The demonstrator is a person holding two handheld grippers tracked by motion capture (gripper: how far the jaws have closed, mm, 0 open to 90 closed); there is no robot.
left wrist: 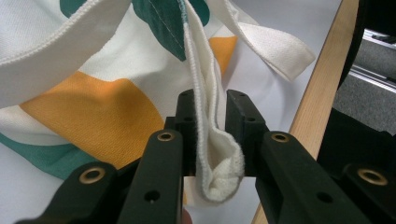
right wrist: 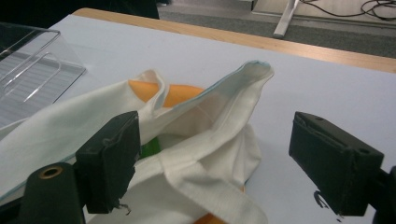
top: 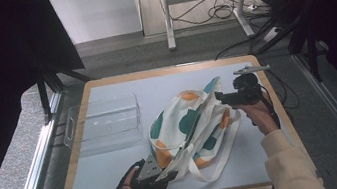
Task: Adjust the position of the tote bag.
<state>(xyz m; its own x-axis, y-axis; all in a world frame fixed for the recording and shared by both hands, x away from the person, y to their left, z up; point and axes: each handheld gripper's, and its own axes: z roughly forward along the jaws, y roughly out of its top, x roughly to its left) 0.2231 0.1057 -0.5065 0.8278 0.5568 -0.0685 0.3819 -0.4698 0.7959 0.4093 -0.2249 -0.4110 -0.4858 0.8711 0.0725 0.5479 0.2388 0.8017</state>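
Note:
A white cloth tote bag (top: 191, 121) with orange and green patches lies crumpled on the pale mat, its straps (top: 219, 160) trailing toward the front edge. My left gripper (top: 171, 175) is at the bag's near corner. In the left gripper view, that gripper (left wrist: 212, 116) is shut on a folded hem of the bag (left wrist: 208, 140). My right gripper (top: 220, 97) hovers at the bag's far right side. Its jaws (right wrist: 222, 158) stand wide open. The bag's raised rim (right wrist: 219, 107) lies between them, and the pads do not press on it.
A clear plastic tray (top: 107, 121) sits on the left of the mat, seen also in the right gripper view (right wrist: 28, 79). The wooden table edge (top: 168, 70) frames the mat. Cables and a desk leg lie on the floor beyond.

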